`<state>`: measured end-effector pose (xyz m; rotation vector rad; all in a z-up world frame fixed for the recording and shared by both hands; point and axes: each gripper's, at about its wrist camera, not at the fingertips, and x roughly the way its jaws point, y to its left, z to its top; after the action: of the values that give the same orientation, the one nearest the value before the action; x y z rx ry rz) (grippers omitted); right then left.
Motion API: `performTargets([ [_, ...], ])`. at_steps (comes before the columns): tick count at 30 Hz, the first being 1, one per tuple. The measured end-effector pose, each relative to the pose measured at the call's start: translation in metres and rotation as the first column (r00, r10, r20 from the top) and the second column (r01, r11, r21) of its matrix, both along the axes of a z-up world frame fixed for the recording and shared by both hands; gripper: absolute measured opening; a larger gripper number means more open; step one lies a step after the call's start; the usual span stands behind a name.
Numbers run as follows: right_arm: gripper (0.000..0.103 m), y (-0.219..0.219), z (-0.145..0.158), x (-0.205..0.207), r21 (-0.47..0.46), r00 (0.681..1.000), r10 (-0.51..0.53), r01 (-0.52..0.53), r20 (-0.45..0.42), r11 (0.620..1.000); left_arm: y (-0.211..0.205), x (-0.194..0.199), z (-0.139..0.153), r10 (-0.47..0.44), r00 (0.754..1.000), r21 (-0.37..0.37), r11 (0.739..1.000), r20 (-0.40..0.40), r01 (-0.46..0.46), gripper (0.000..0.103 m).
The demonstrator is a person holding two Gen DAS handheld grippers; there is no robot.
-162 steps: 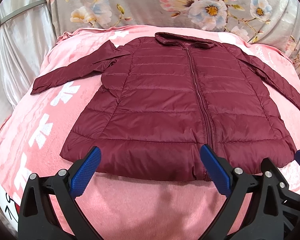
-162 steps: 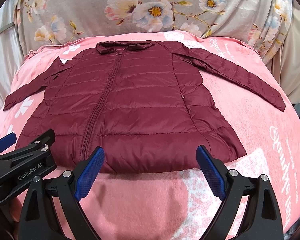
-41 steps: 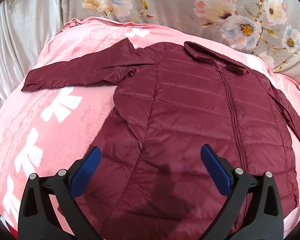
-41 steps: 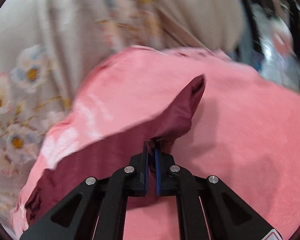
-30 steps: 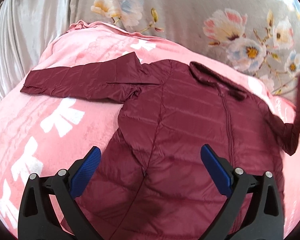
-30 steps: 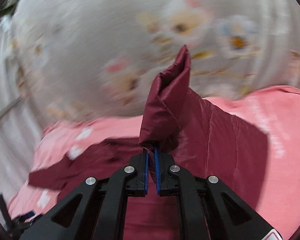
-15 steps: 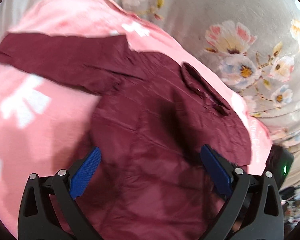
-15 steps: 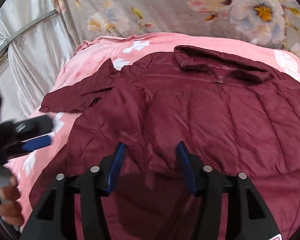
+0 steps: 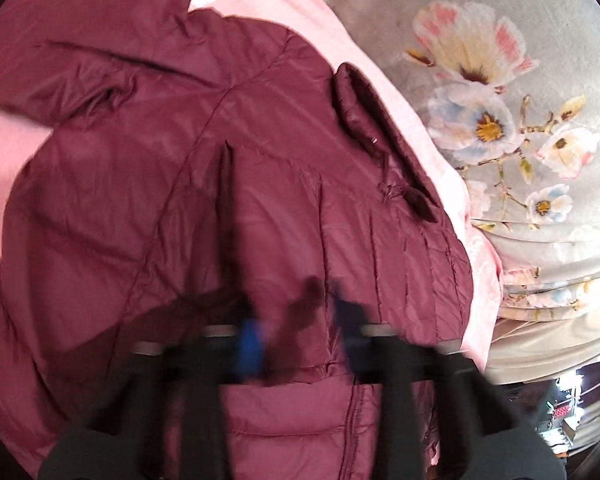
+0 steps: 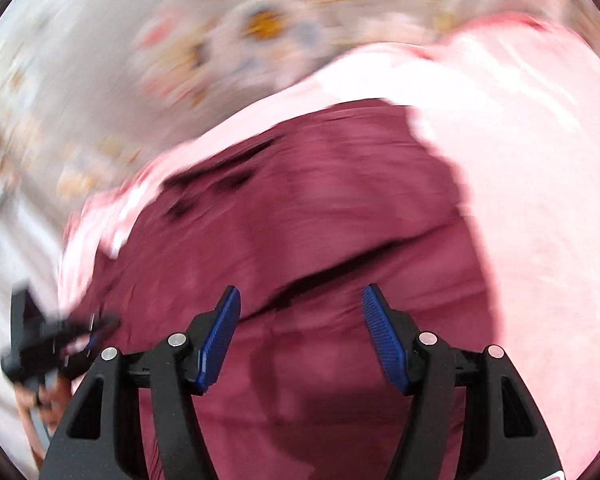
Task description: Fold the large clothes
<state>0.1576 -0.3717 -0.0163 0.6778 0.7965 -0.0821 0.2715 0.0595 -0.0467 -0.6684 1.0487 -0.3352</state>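
The maroon jacket lies spread on the pink blanket, the right gripper gaping empty above it, so the left gripper (blurred, roughly half-parted) should pinch its sleeve near the cuff.

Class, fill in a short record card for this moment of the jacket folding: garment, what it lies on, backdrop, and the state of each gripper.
garment: maroon puffer jacket, lying front up, collar toward the floral fabric
sleeve folded over front: one sleeve lies across the chest
surface: pink blanket
backdrop: grey floral fabric
left gripper: blurred, jaws seem partly apart, low over the jacket; whether it grips cloth cannot be told
right gripper: open, empty, above the jacket
image quality: right wrist view heavily motion-blurred
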Motion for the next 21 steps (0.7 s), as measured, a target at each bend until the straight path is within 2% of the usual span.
performTargets([
  [5,0.063,-0.044,-0.023,0.017,0.166,0.996,-0.084,0.085,-0.013,0.982,0.016,0.008,0.037,0.006,0.992,0.072,0.997,0.128,-0.015,0.003],
  [8,0.059,-0.052,-0.027,0.028,0.195,0.993,-0.117,0.115,-0.002,0.974,0.022,0.012,0.046,0.002,0.987,0.126,0.992,0.158,-0.022,0.003],
  [9,0.055,-0.053,-0.026,0.033,0.192,0.992,-0.123,0.122,-0.004,0.974,0.022,0.014,0.045,0.0,0.988,0.144,0.989,0.157,-0.023,0.003],
  [10,0.036,-0.054,-0.027,0.039,0.193,0.992,-0.122,0.121,-0.005,0.974,0.022,0.016,0.041,-0.003,0.988,0.16,0.987,0.153,-0.022,0.003],
  [11,0.009,-0.054,-0.026,0.042,0.196,0.993,-0.121,0.12,-0.005,0.973,0.023,0.017,0.039,-0.003,0.989,0.168,0.985,0.149,-0.022,0.002],
  [12,0.005,-0.056,-0.021,0.043,0.203,0.991,-0.132,0.127,0.013,0.971,0.023,0.019,0.036,0.0,0.99,0.177,0.984,0.144,-0.026,0.002],
  [14,0.004,-0.062,0.003,0.031,0.222,0.981,-0.146,0.115,0.129,0.968,0.026,0.019,0.033,0.007,0.989,0.184,0.982,0.146,-0.034,0.002],
  [17,0.003,-0.058,0.031,0.017,0.15,0.962,-0.137,0.103,0.238,0.983,0.023,0.018,0.032,0.015,0.987,0.219,0.975,0.158,-0.049,0.002],
  [18,0.002,-0.055,0.032,0.018,0.09,0.966,-0.131,0.114,0.222,0.989,0.022,0.018,0.028,0.014,0.988,0.238,0.97,0.157,-0.052,0.002],
  [19,0.002,-0.053,0.023,0.023,0.023,0.979,-0.133,0.131,0.155,0.991,0.021,0.019,0.021,0.01,0.99,0.244,0.969,0.143,-0.045,0.002],
  [21,0.002,-0.056,-0.001,0.031,-0.014,0.988,-0.148,0.149,0.049,0.989,0.016,0.022,0.005,0.001,0.995,0.251,0.968,0.102,-0.027,0.002],
])
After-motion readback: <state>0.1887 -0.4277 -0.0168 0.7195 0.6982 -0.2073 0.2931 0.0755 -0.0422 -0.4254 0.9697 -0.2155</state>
